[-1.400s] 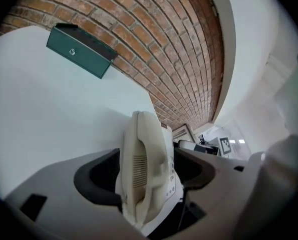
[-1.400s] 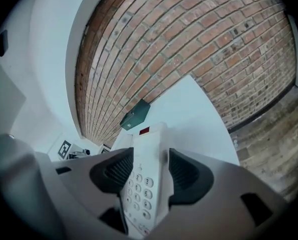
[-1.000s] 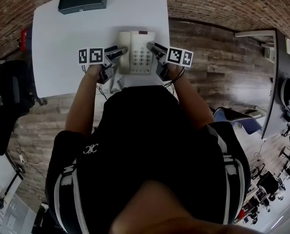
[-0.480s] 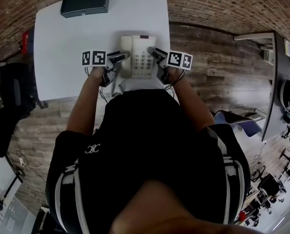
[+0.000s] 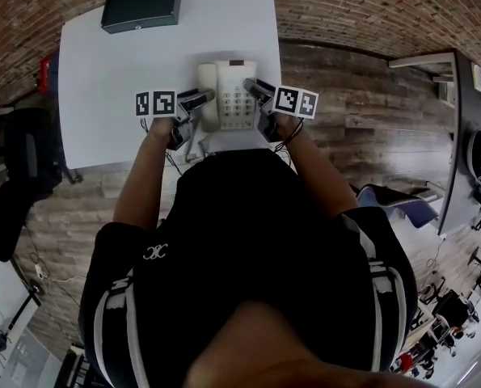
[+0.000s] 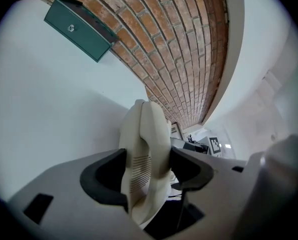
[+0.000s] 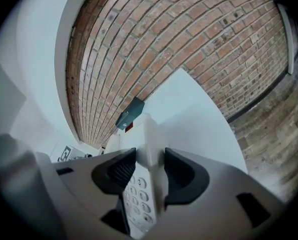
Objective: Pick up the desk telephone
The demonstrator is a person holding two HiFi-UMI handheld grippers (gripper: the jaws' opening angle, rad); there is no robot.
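Head view: white bench (image 5: 111,71) against a brick wall (image 5: 369,6), wooden floor (image 5: 345,128) to the right. A dark green box (image 5: 141,6) lay at the far left corner of the bench, well apart from everything else.

Desk telephone (image 5: 228,94): cream, keypad (image 5: 237,99) up, on the near part of the bench close to the front edge and towards its right side. Whether its base had left the bench surface could not be made out in any view.

Left gripper (image 5: 198,99): at the telephone's left side, pointing forward and down. Its own view showed the rounded handset (image 6: 146,149), slotted grille towards the camera, standing between the jaws. Both dark pads touched the cream plastic, one on each flank. The jaws had just been closing and were gripping the telephone by the handset side.

Right gripper (image 5: 252,87): at the telephone's right side, mirrored to the left one. Its own view showed the right edge of the telephone body between the jaws, number keys (image 7: 138,194) just below the left pad. Both pads met the edge. These jaws had also just been closing and were gripping the telephone.

Marker cubes: left (image 5: 156,103) and right (image 5: 296,101), both outboard of the telephone. The person's forearms reached forward from a black shirt (image 5: 248,241).
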